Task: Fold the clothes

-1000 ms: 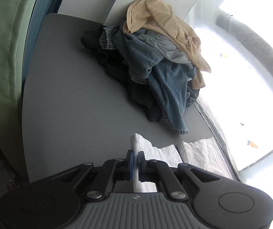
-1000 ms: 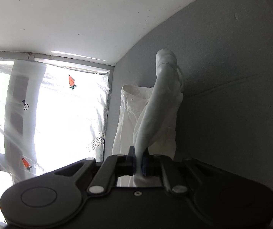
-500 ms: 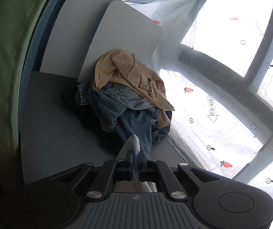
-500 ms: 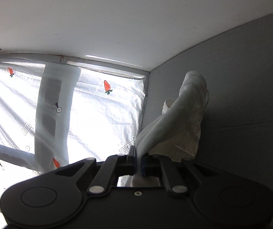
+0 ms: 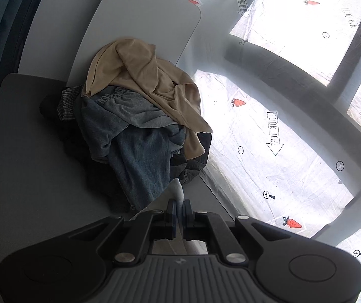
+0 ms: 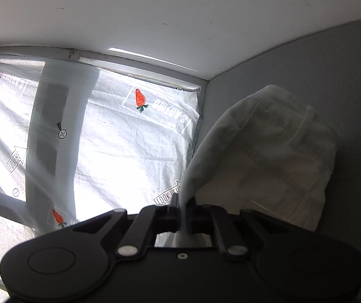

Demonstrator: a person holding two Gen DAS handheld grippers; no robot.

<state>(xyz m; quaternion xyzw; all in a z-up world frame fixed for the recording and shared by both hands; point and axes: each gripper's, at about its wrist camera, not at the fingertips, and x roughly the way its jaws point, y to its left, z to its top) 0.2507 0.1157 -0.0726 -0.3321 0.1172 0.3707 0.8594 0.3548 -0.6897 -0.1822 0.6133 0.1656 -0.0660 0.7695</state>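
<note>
White fabric, a pale garment [image 6: 263, 156], is pinched at two places. In the right wrist view it rises from the lower centre of the frame and billows toward the right, where seams and a folded band can be made out against the grey surface [image 6: 344, 75] behind it. The right gripper [image 6: 183, 213] is seen at the bottom centre, its jaws clenched on a bunched edge of this cloth. In the left wrist view only a small white tip of the same garment [image 5: 177, 190] is visible, poking up just above the left gripper [image 5: 178, 213], whose jaws are likewise clamped tight on it at the lower centre.

Beyond that tip, a heap of unfolded clothes is piled in the middle of the left view: a tan garment [image 5: 152, 83] is draped over the top, a blue denim piece [image 5: 140, 161] hangs down the front, and darker items [image 5: 64, 108] are tucked at the left edge of the heap. The pile rests on a grey table [image 5: 29, 166], with a pale board [image 5: 140, 25] leaned behind it. Translucent plastic sheeting [image 5: 268, 131], printed with carrots and arrows, fills the right side of that frame and the left half of the right view.
</note>
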